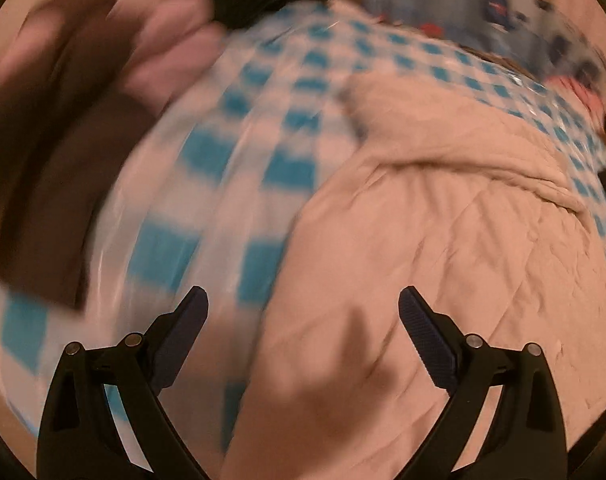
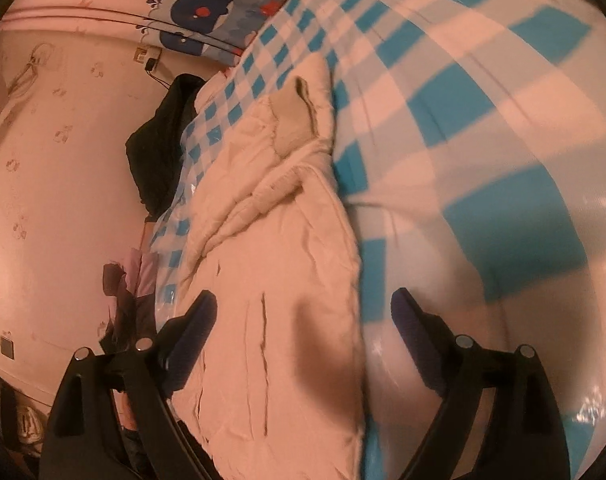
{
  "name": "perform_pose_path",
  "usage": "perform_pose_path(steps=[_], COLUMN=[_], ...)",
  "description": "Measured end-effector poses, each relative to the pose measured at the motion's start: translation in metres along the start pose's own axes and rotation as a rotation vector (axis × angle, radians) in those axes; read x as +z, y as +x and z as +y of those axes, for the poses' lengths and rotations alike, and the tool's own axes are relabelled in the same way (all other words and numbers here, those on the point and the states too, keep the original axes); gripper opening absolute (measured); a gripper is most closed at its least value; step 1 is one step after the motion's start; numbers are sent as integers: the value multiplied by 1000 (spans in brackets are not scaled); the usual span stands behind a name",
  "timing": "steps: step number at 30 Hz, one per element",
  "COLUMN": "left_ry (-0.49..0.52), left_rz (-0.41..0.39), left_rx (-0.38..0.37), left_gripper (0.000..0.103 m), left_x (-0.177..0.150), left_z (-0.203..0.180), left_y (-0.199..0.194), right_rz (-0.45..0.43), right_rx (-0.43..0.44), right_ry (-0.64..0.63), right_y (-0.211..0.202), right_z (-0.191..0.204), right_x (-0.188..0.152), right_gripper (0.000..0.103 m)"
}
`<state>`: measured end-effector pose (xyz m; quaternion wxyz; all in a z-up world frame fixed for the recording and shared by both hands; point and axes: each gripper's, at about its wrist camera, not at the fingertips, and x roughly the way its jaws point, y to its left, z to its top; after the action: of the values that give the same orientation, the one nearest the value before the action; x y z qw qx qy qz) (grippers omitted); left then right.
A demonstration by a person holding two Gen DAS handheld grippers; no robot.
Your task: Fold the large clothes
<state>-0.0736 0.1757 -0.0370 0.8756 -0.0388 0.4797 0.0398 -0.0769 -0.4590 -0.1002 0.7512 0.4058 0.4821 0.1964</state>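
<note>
Hovering wide open and empty, left gripper (image 1: 303, 300) and right gripper (image 2: 303, 304) overlook cream jacket (image 2: 279, 280)

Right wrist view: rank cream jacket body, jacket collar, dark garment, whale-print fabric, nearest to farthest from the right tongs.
1. Cream jacket body, lying between the open right tongs.
2. Jacket collar, ahead, mid-frame.
3. Dark garment, upper left, past the table edge.
4. Whale-print fabric, top, by the wall.

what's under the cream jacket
The cream jacket lies on a blue-and-white checked cloth under a glossy clear cover. What the cloth rests on is hidden. Both grippers, left and right, are open above it.
</note>
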Motion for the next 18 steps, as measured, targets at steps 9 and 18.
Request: perform_pose_path(steps=[9,18], left_ry=[-225,-300], left_rz=[141,142], left_rx=[-212,-382], left_gripper=[93,93], left_x=[-71,-74], left_z=[52,58], left_y=[7,-9], right_rz=[129,292], right_rx=[80,151], right_ry=[-48,-121], right_y=[4,1], right_z=[6,24], right_x=[-43,-94], right_gripper=[88,91])
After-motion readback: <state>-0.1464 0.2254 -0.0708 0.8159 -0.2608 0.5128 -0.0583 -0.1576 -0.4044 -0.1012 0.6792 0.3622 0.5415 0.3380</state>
